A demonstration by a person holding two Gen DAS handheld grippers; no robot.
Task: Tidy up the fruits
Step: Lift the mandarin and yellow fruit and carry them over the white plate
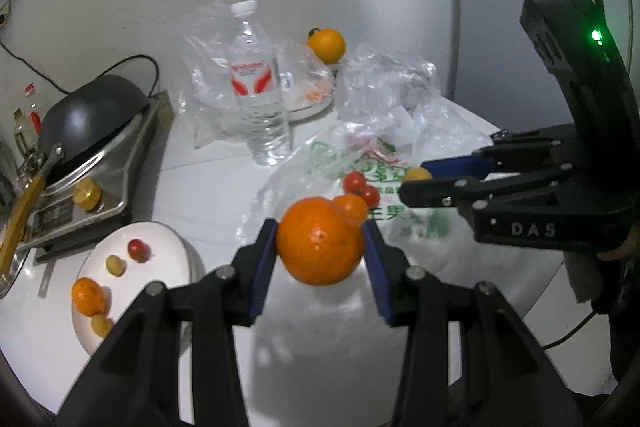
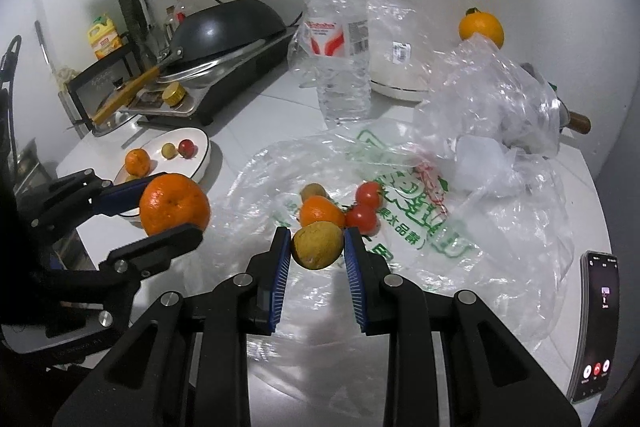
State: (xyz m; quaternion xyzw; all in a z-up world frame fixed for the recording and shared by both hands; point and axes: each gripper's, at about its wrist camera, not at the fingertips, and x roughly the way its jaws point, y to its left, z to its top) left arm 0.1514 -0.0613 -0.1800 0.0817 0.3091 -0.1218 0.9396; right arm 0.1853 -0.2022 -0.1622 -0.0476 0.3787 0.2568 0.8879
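Note:
My left gripper is shut on a large orange, held above the white table; it also shows in the right wrist view. My right gripper is shut on a small yellow-brown fruit, held above a printed plastic bag. On the bag lie a small orange, two red tomatoes and another yellow-brown fruit. A white plate at the left holds a small orange, a red fruit and two yellowish fruits.
A water bottle stands behind the bag. A dark wok sits on a metal cooker at the left. Another orange sits at the back by crumpled clear bags. A phone lies at the right edge.

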